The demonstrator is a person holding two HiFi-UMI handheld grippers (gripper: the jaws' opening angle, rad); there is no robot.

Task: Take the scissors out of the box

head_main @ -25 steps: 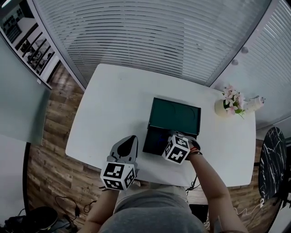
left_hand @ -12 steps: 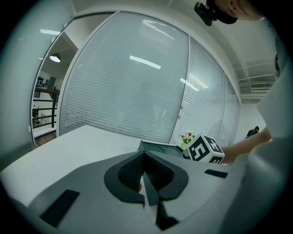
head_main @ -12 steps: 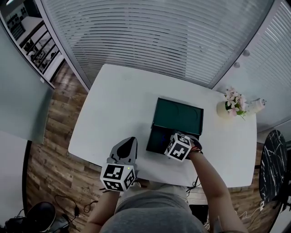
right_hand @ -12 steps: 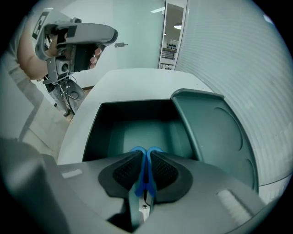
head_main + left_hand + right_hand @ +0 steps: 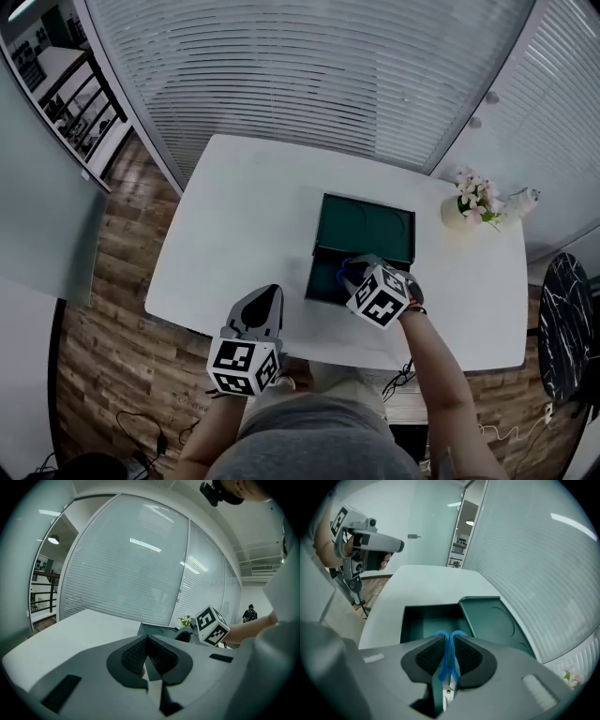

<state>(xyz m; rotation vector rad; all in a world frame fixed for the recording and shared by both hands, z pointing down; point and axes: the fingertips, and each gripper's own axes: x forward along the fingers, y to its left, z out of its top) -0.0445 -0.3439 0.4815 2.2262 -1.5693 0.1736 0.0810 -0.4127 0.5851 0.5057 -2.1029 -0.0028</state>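
An open dark green box (image 5: 323, 281) sits on the white table (image 5: 234, 216), its lid (image 5: 366, 230) folded back on the far side. My right gripper (image 5: 361, 267) hovers just above the box's near part and is shut on the scissors (image 5: 449, 653). The blue handles (image 5: 349, 265) are pinched between its pads (image 5: 466, 656), and the metal blades run back toward the camera. In the right gripper view the box's inside (image 5: 429, 620) looks empty below the jaws. My left gripper (image 5: 267, 298) is shut with nothing in it. It hangs over the table's near edge, left of the box (image 5: 154, 630).
A vase of pink flowers (image 5: 469, 208) and a small white object (image 5: 523, 201) stand at the table's far right corner. A black marble round table (image 5: 562, 328) is on the wooden floor to the right. Window blinds (image 5: 328, 75) run behind the table.
My right gripper has risen out of the box with the blue-handled scissors between its jaws. My left gripper has shifted slightly along the table's near edge.
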